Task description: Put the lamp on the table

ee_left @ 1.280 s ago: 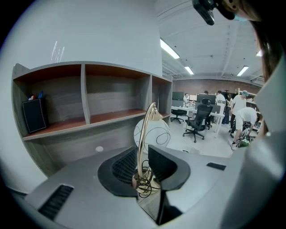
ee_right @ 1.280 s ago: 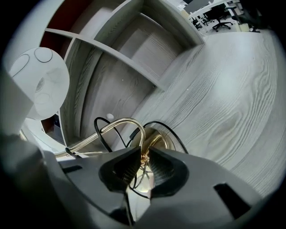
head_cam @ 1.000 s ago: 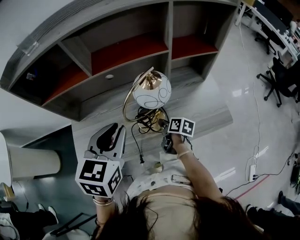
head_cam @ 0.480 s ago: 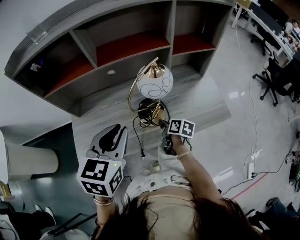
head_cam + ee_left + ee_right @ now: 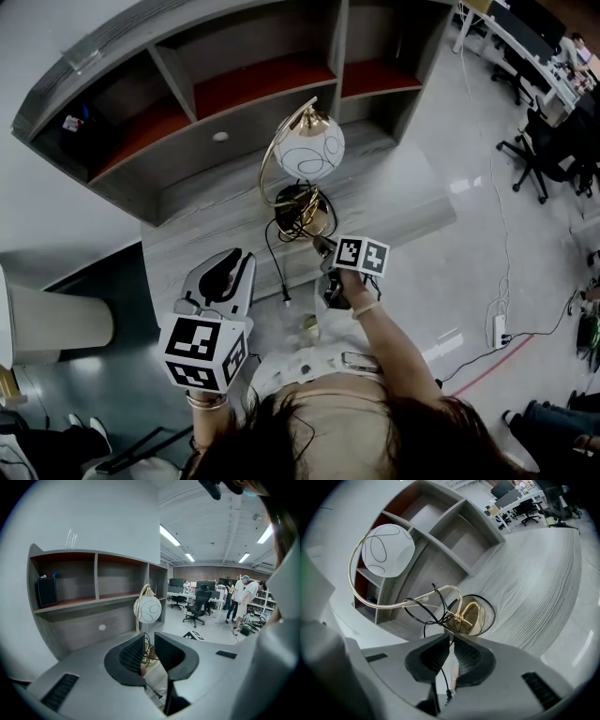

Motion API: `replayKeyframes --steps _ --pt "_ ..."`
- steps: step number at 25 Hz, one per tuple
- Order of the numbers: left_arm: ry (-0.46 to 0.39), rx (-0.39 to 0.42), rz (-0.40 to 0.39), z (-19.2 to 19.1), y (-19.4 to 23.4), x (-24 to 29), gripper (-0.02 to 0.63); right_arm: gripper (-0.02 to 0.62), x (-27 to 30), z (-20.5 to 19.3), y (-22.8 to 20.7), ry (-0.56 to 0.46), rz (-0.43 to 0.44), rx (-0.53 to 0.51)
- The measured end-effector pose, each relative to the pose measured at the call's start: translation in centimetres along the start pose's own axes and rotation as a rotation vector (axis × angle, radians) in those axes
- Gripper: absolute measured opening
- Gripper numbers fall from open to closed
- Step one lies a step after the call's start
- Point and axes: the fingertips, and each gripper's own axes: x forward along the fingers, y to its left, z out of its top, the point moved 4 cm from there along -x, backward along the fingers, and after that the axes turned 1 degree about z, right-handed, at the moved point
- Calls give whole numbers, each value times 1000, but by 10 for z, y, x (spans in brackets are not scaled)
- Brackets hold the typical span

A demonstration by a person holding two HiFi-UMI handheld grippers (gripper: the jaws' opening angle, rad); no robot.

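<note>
The lamp has a white globe shade (image 5: pixel 307 150) with black line drawings, a gold arc stem and a gold round base (image 5: pixel 298 208). It stands upright on the grey wood table (image 5: pixel 394 202), with black cord coiled at the base. A length of cord with its plug (image 5: pixel 284 300) hangs over the near edge. My right gripper (image 5: pixel 322 246) sits at the base's near rim (image 5: pixel 469 620), jaws nearly together, the cord (image 5: pixel 440 620) running into their narrow gap (image 5: pixel 451 641). My left gripper (image 5: pixel 232 261) hovers off to the left, jaws close together with nothing between them (image 5: pixel 149 644).
A grey shelf unit with red boards (image 5: pixel 262 89) stands on the table's far side, a small black box (image 5: pixel 47 591) in its left bay. Office chairs (image 5: pixel 534 159) and a power strip (image 5: pixel 499 330) are on the floor at right. People stand far off (image 5: pixel 241 599).
The lamp has swung from tilted to upright and moved slightly away from me, with the right gripper following. The left gripper has barely moved.
</note>
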Motion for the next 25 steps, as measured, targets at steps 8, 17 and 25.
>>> replayKeyframes --steps 8,17,25 --pt "6 0 -7 -2 -3 0 67 44 -9 -1 1 4 -9 -18" --pt "7 -7 10 4 -19 6 61 40 -19 8 -1 20 11 -42" --pt "17 -42 48 3 -51 4 52 37 -41 12 -9 67 48 -87"
